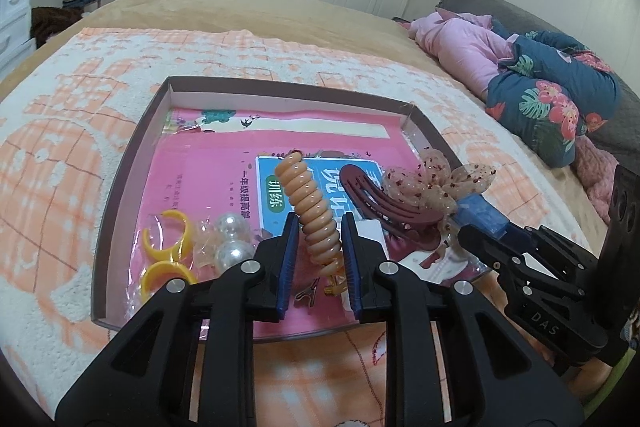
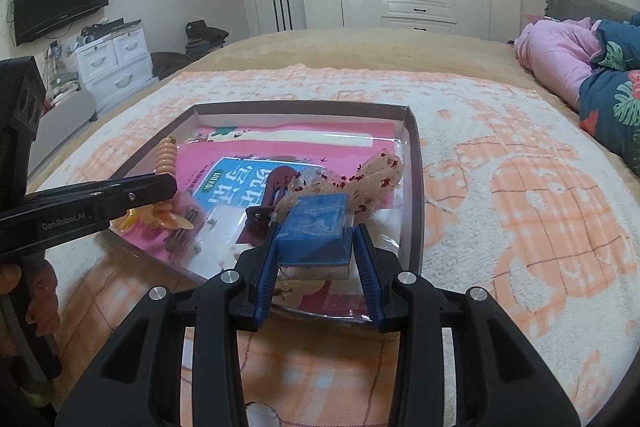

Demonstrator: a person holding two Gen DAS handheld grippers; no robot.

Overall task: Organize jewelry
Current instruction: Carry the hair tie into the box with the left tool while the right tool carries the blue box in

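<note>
A shallow brown-rimmed tray (image 1: 132, 143) (image 2: 416, 167) lies on the bed with a pink book (image 1: 224, 155) inside. My left gripper (image 1: 320, 223) (image 2: 168, 187) is shut on an orange spiral hair tie (image 1: 308, 195) (image 2: 166, 157), which stands upright over the tray's near part. My right gripper (image 2: 316, 231) (image 1: 476, 235) is shut on a small blue box (image 2: 316, 223) (image 1: 480, 215) above the tray's near right corner. In the tray lie yellow rings (image 1: 168, 239), pearl beads (image 1: 232, 239), a maroon hair clip (image 1: 384, 203) (image 2: 276, 183) and a sheer speckled bow (image 1: 432, 183) (image 2: 376, 171).
A peach and white blanket (image 1: 80, 99) covers the bed around the tray. Rolled pink and floral bedding (image 1: 540, 83) lies at the right. White wardrobes, a drawer unit (image 2: 116, 63) and a wall TV (image 2: 60, 3) stand beyond the bed. A person's hand (image 2: 8, 279) shows at the left edge.
</note>
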